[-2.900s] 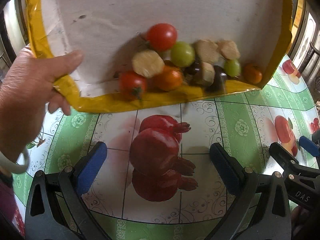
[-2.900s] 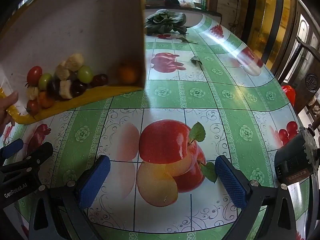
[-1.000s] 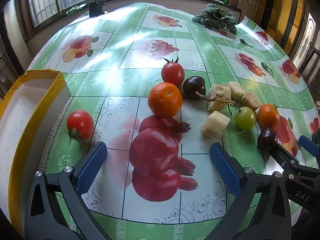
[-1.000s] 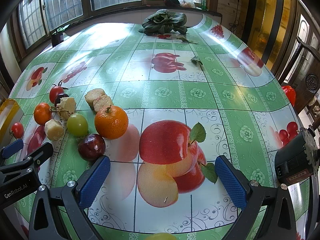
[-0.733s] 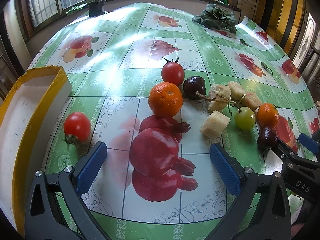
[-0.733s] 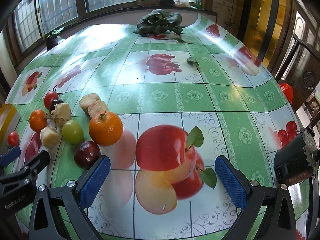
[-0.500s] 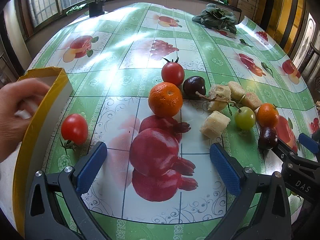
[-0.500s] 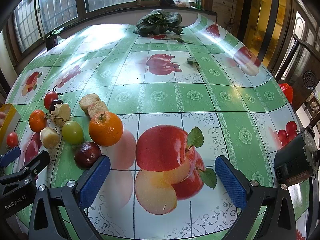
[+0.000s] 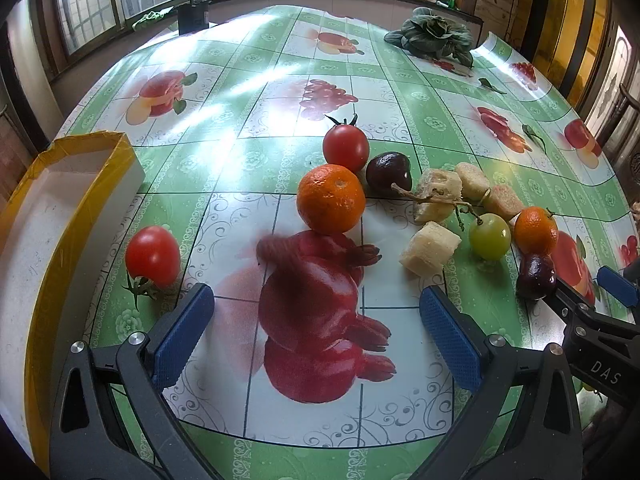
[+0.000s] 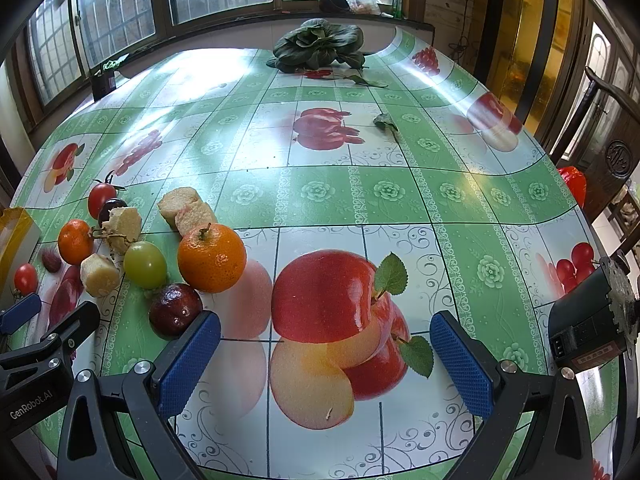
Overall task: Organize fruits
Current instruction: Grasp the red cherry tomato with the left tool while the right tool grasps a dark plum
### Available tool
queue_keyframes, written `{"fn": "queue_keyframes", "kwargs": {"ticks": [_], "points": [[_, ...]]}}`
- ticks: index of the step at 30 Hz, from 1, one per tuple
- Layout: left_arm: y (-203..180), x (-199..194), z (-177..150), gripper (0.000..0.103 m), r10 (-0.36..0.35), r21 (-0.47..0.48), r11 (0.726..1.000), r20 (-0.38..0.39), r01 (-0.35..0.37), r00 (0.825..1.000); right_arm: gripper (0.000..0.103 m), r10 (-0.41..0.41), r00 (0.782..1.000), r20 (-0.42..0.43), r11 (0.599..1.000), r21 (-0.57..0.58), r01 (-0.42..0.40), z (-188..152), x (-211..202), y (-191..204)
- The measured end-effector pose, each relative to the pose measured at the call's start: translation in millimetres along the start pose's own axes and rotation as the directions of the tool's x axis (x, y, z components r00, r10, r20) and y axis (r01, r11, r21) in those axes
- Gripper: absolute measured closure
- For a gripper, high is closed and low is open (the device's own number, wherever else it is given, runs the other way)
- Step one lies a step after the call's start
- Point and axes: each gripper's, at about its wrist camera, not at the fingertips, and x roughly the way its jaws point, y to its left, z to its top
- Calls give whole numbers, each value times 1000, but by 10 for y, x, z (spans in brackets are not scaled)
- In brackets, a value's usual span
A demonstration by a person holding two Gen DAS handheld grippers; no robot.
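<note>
Both tools stand wide open and hold nothing: the left tool (image 9: pixel 316 332) and right tool (image 10: pixel 326 356) each show two dark plastic arms tipped with ribbed blue pads over the table (image 10: pixel 400 200), which wears a glossy green-and-white oilcloth printed with fruit. Nearest the right tool, just beside its left pad, lies a dark, shiny plum (image 10: pixel 175 310); touching or nearly touching it behind is a dimpled orange (image 10: pixel 212 257) with a short stem, and beside that a smooth green grape (image 10: pixel 145 264). Around the grape sit pale, rough-cut chunks (image 10: pixel 100 275), blocky and spongy-looking, with a dry twig lying across one of them. In the left view a smooth red tomato (image 9: pixel 152 255) with a green calyx rests just ahead of the left pad, close to a shallow white box (image 9: pixel 44 216) with yellow-taped rims at the table's left edge. Farther on sits a second, larger-looking orange (image 9: pixel 331 199), then another dark plum (image 9: pixel 389 171) and a second tomato (image 9: pixel 345 148) with its calyx upright, the three close together. A small blurred reddish shape in front of this orange cannot be made out. At the far end of the table lies a heap of crinkled dark-green leaves (image 10: pixel 320 46), with one loose leaf (image 10: pixel 385 122) nearer in.
</note>
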Motion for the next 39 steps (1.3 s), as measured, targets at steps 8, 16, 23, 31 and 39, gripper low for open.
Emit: {"fn": "queue_keyframes", "kwargs": {"ticks": [8, 16, 23, 31, 39], "points": [[-1, 5, -3, 0, 0, 0, 1000, 0, 0, 1000, 0, 2, 1000, 0, 1000, -1, -2, 5, 3, 3], [-13, -31, -1, 0, -41, 67, 997, -73, 46, 997, 0, 82, 985, -155, 989, -108, -99, 96, 15, -82], [154, -282, 49, 0, -42, 69, 996, -115, 50, 992, 0, 166, 961, -223, 979, -82, -188, 114, -139, -116], [574, -397, 200, 1, -40, -20, 999, -107, 38, 993, 0, 272, 938, -215, 946, -121, -302, 173, -383, 20], [892, -238, 356, 13, -76, -167, 984, -139, 53, 987, 10, 309, 926, -217, 918, -187, -350, 107, -523, 174]]}}
